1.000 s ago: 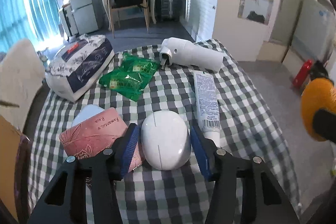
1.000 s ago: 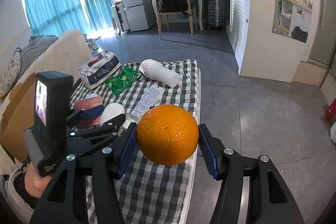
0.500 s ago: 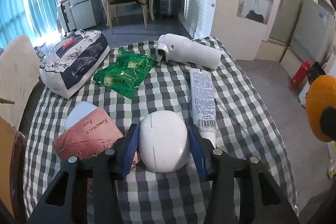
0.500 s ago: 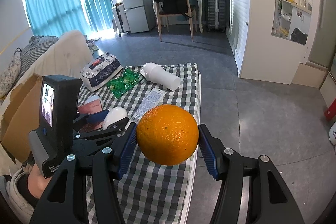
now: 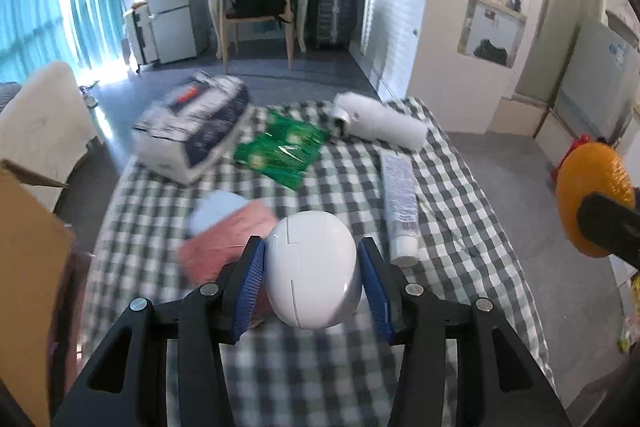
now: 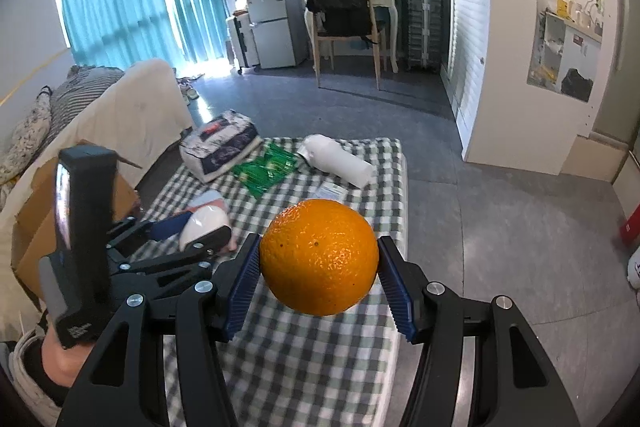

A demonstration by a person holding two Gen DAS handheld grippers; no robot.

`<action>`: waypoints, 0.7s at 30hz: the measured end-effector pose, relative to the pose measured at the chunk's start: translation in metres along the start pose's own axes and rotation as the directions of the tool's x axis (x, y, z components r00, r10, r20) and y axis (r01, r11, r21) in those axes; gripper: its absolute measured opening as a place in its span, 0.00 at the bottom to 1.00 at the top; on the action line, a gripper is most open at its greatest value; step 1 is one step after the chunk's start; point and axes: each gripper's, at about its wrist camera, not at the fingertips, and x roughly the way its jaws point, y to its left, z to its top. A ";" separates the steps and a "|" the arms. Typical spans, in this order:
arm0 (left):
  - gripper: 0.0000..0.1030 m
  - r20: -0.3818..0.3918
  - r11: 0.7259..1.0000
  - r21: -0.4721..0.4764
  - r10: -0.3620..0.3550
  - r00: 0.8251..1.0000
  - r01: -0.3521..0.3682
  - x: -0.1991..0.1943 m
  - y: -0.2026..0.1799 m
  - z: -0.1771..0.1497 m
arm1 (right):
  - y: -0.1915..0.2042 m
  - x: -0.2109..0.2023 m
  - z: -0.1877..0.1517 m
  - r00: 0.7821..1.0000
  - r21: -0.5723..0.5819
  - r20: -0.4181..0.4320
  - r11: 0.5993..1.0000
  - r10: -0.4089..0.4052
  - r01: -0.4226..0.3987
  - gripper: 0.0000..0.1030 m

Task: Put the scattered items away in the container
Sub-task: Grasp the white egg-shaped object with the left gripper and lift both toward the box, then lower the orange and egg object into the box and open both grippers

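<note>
My left gripper (image 5: 311,269) is clamped on the white egg-shaped case (image 5: 312,269), held above the checked tablecloth (image 5: 460,187). My right gripper (image 6: 319,273) squeezes the orange (image 6: 319,273) over the table's near edge. The cardboard box (image 6: 30,227) sits left of the table (I can't see its contents).

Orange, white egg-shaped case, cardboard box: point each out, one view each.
orange (image 6: 319,262), right wrist view, middle of the peel between the pads.
white egg-shaped case (image 5: 312,269), left wrist view, centre of its shell.
cardboard box (image 5: 28,247), left wrist view, its brown side wall.
</note>
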 end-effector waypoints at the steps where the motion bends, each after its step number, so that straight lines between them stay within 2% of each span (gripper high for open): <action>1: 0.47 0.012 1.000 -0.006 0.004 1.000 -0.004 -0.009 0.004 0.000 | 0.007 -0.003 0.002 1.000 -0.008 0.005 1.000 0.003 -0.003 0.56; 9: 0.47 0.110 0.996 -0.077 0.049 0.993 -0.041 -0.089 0.067 0.011 | 0.069 -0.020 0.020 0.997 -0.071 0.041 0.996 0.063 -0.060 0.56; 13: 0.47 0.150 0.988 -0.133 0.099 0.984 -0.079 -0.129 0.111 0.009 | 0.118 -0.023 0.033 0.991 -0.119 0.056 0.986 0.122 -0.115 0.56; 16: 0.47 0.152 0.970 -0.186 0.185 0.971 -0.155 -0.153 0.158 0.002 | 0.158 -0.020 0.041 0.982 -0.153 0.053 0.973 0.184 -0.174 0.56; 21: 0.47 0.125 0.932 -0.266 0.285 0.950 -0.245 -0.179 0.228 -0.018 | 0.221 -0.010 0.045 0.964 -0.213 0.032 0.945 0.262 -0.250 0.56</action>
